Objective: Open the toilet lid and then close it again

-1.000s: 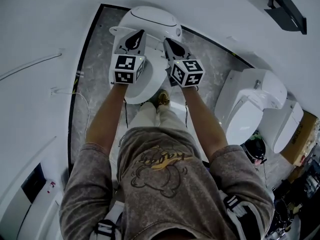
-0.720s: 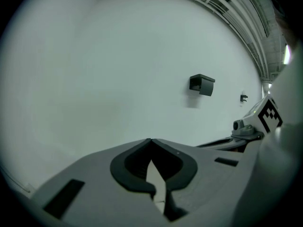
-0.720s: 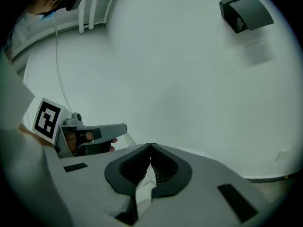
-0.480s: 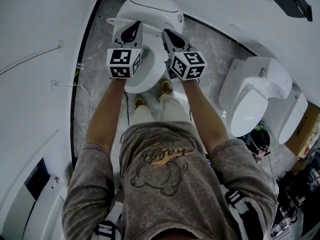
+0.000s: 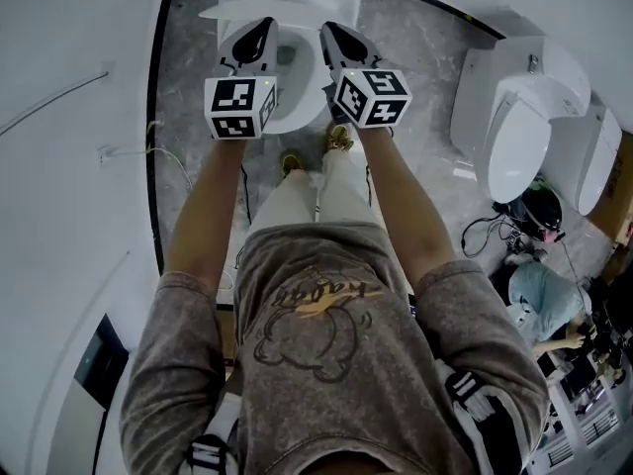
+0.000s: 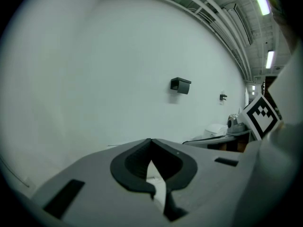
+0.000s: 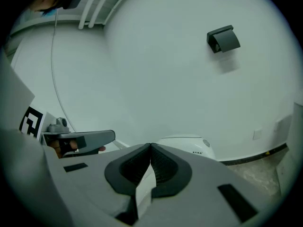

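At twelve o'clock in the head view, a white toilet (image 5: 295, 102) stands on the grey marble floor (image 5: 198, 117), its rim showing between the two grippers held out above it. Whether its lid is up or down I cannot tell from here. The left gripper (image 5: 263, 26) hangs over the toilet's eleven o'clock side and the right gripper (image 5: 329, 30) over its one o'clock side, side by side and apart from each other.

In the left gripper view the jaws are closed, tips touching, with nothing between them. They face a plain white wall with a black wall box (image 6: 180, 84) at one o'clock. In the right gripper view the jaws are likewise closed tip to tip and empty. The toilet's white dome rises just behind them, towards one o'clock.

At two o'clock in the head view stand two more white toilets (image 5: 519, 117), well apart from the first. The person's shoes (image 5: 339, 137) are just below the toilet's front.
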